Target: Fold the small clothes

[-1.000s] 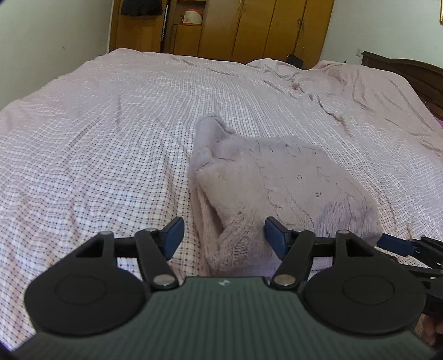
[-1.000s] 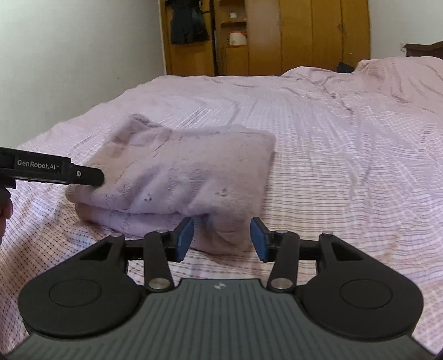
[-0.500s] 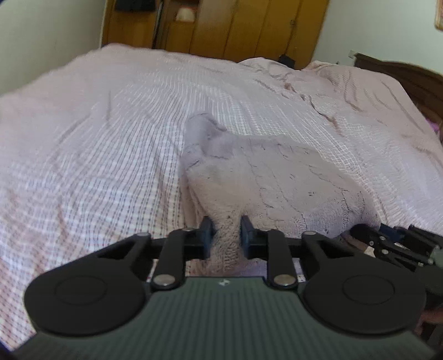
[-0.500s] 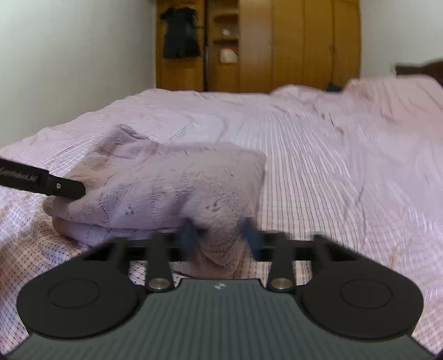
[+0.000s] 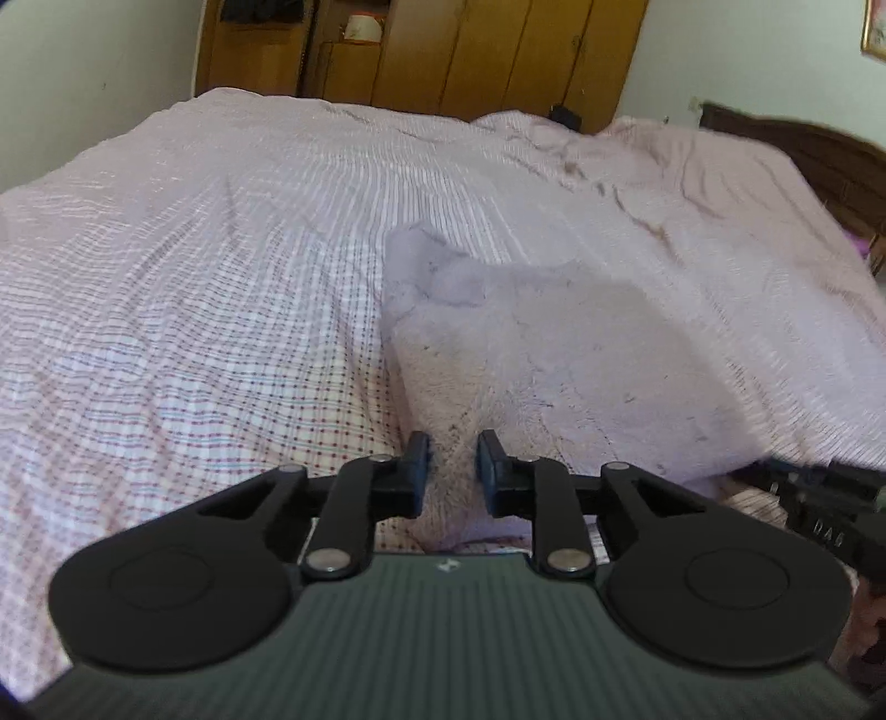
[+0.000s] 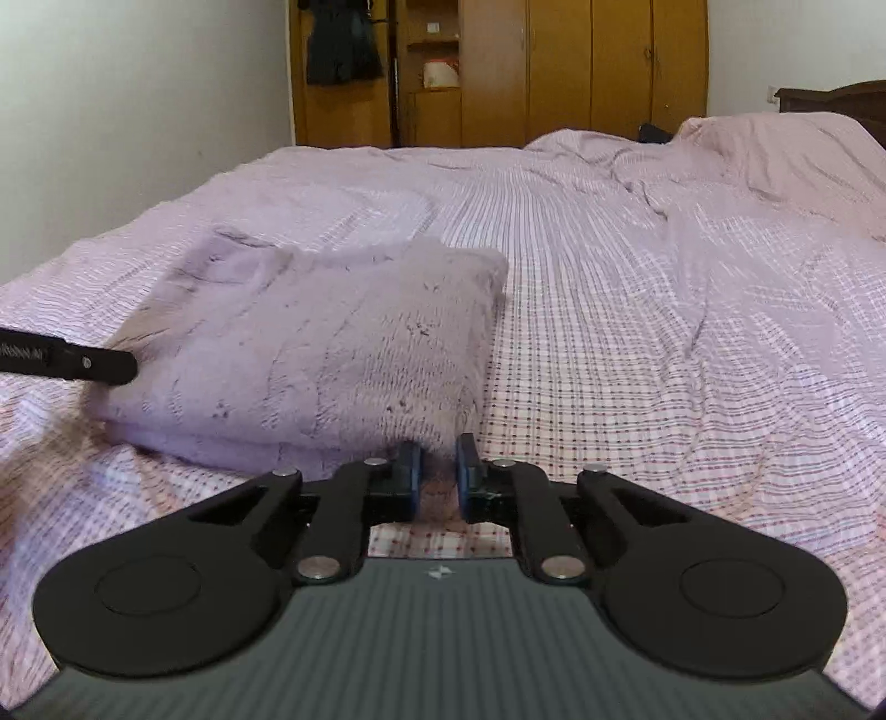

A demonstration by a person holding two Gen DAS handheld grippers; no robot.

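Note:
A folded lilac knit sweater (image 5: 581,354) lies on the checked pink bedspread (image 5: 194,249). My left gripper (image 5: 451,448) is shut on the sweater's near left corner, and the knit bunches between its blue pads. In the right wrist view the same sweater (image 6: 310,354) spreads to the left. My right gripper (image 6: 438,448) is closing on its near right corner, with fabric pinched between the pads. The left gripper's black finger (image 6: 83,363) shows at the sweater's left edge there. Part of the right gripper (image 5: 819,498) shows at the lower right in the left wrist view.
The bedspread (image 6: 664,332) is rumpled toward the far right. A dark wooden headboard (image 5: 803,155) stands at the right. Wooden wardrobes (image 6: 554,72) line the far wall, with a dark garment (image 6: 343,50) hanging beside them.
Both grippers went from open around the sweater's near corners to shut on them. The near edge of the sweater now bunches up between the pads.

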